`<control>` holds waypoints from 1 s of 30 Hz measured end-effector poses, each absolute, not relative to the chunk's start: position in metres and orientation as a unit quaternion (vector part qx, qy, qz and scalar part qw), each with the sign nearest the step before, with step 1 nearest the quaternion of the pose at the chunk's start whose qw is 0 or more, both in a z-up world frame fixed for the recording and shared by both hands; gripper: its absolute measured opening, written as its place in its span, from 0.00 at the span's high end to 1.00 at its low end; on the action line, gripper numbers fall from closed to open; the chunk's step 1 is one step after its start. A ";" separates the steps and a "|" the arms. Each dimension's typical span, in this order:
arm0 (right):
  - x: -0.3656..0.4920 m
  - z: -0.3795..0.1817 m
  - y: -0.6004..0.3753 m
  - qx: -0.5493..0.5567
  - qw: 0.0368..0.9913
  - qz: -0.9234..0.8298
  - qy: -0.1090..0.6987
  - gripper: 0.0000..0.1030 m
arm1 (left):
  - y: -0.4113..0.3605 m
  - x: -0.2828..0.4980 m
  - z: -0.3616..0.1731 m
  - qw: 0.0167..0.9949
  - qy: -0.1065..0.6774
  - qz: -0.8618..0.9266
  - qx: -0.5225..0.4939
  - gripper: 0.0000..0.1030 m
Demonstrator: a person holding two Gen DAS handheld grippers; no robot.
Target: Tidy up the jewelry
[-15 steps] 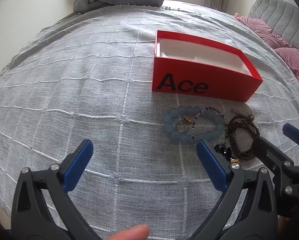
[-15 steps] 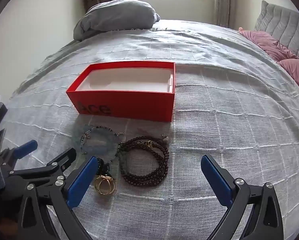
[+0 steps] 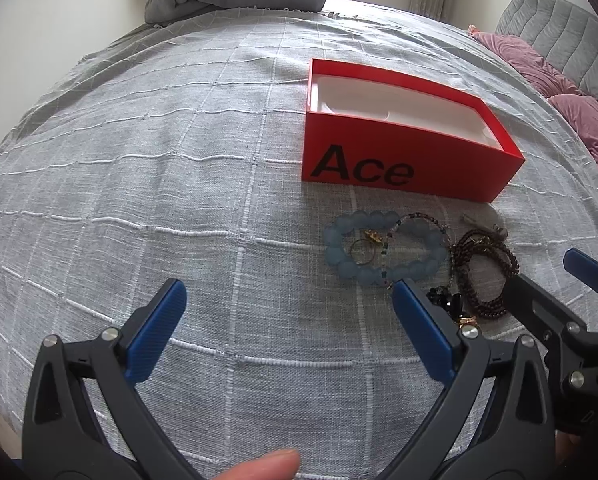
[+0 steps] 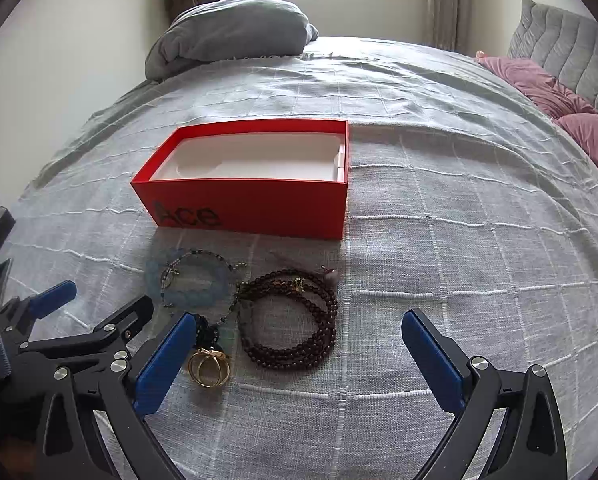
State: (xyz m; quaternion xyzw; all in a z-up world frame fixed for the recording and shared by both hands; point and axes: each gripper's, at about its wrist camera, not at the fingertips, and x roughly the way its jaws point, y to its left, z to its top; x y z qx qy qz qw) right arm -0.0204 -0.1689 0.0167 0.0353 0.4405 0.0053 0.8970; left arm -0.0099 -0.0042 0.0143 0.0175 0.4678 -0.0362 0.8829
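Just ahead of both wide-open grippers, left gripper (image 3: 285,330), right gripper (image 4: 299,360), jewelry (image 4: 291,320) on bedspread (image 4: 459,240).

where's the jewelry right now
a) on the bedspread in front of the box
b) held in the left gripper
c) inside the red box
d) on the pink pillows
a: the bracelets and rings lie on the bedspread in front of the red box, whose white inside is bare.
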 end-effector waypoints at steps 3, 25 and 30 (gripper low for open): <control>-0.022 0.016 -0.169 0.034 0.900 0.003 0.434 0.00 | -0.004 -0.009 0.014 0.882 0.469 -0.036 0.018 0.01; -0.020 0.012 -0.169 0.040 0.889 0.003 0.455 0.00 | -0.004 -0.010 0.011 0.881 0.470 -0.037 0.019 0.01; -0.019 0.011 -0.168 0.043 0.887 0.002 0.460 0.00 | -0.004 -0.009 0.009 0.881 0.472 -0.038 0.019 0.01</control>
